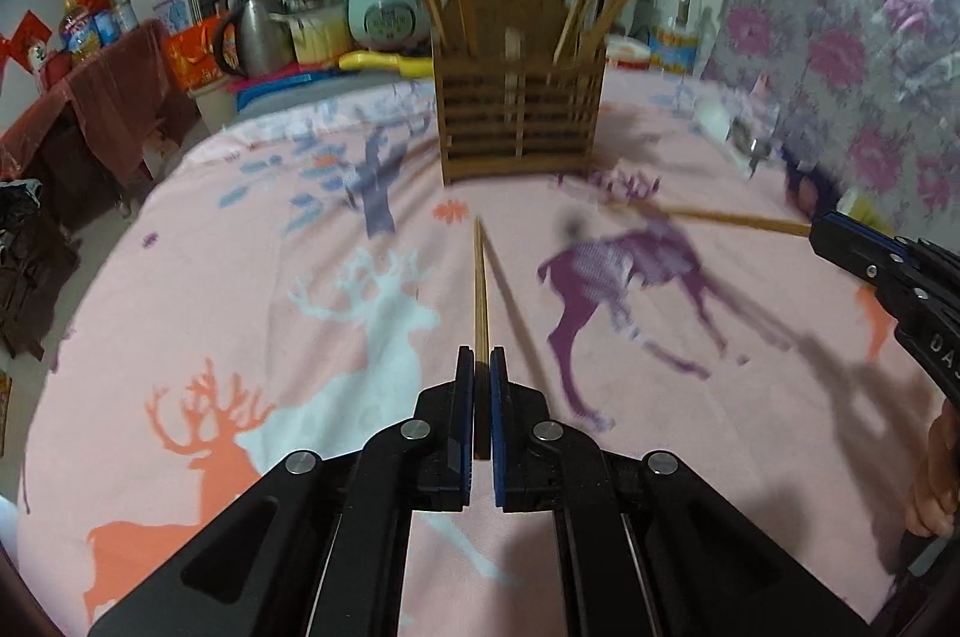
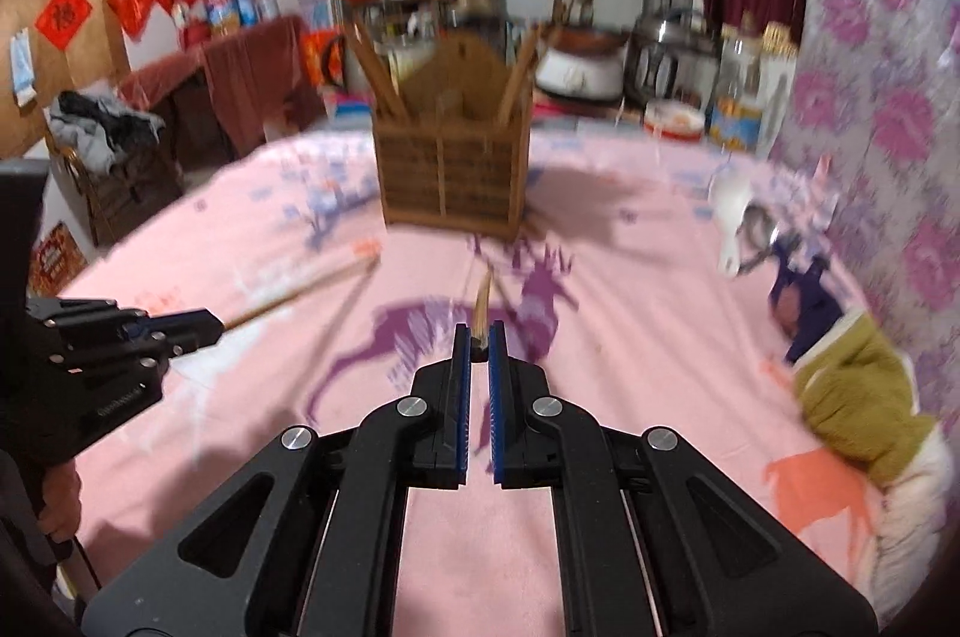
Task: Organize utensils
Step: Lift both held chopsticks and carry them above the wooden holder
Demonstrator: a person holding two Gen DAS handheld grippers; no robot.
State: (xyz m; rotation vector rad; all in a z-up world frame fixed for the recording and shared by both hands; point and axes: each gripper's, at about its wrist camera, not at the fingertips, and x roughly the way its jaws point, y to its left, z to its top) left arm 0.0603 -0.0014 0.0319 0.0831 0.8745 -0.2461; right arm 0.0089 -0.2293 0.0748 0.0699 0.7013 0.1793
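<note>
Already the wooden chopstick holder (image 1: 519,109) at upper centre holds several chopsticks, while left gripper (image 1: 480,358) and right gripper (image 2: 479,334), each clamped on one chopstick, haven't delivered theirs.

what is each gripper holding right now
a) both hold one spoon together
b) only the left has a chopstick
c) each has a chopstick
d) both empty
c: the left gripper is shut on a chopstick, and the right gripper is shut on its own chopstick, both above the pink cloth before the wooden holder.
</note>
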